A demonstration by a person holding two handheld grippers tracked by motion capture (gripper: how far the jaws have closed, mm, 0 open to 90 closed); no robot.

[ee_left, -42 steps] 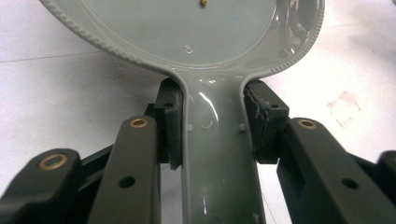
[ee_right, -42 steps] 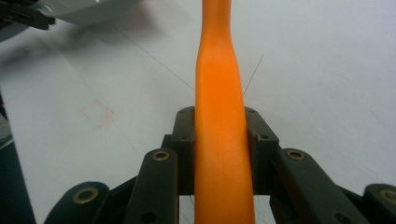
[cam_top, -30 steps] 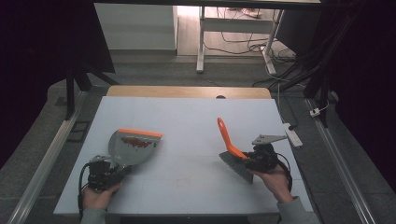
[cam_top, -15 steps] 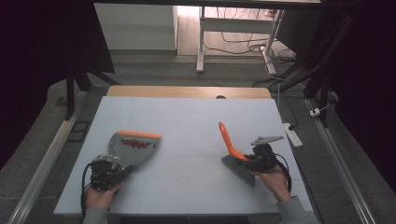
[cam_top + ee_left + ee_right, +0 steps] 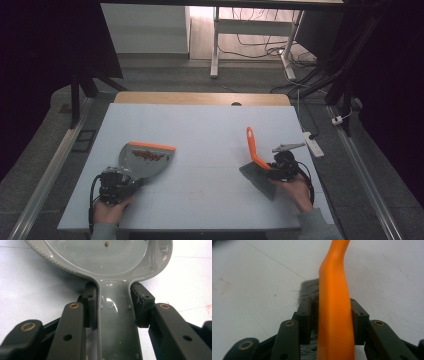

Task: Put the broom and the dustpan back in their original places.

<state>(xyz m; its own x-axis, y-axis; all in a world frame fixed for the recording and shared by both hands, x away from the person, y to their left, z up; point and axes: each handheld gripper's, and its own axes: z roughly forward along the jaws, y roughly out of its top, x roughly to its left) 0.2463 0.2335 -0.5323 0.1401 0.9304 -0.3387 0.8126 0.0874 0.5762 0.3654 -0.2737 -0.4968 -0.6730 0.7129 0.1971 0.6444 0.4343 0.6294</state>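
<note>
Resting flat on the pale desk, near its front left part, is a grey dustpan. It has an orange strip along its far edge. Inside the dustpan lies a small heap of reddish-brown crumbs, close to that orange edge. In the left gripper view the pan looks smooth and shiny, with a bumpy rim, and one tiny brown bit sits on it.

The left gripper holds the dustpan by its grey handle. Its black fingers press on both sides of the handle. A hand holds this gripper at the front edge of the desk.

Well apart, on the right side of the desk, is a brush with a bright orange handle and dark grey bristles. The handle points up and away, and the bristles touch the desk. The right gripper holds the orange handle, with its fingers tight against each side. Another hand holds it.
</note>
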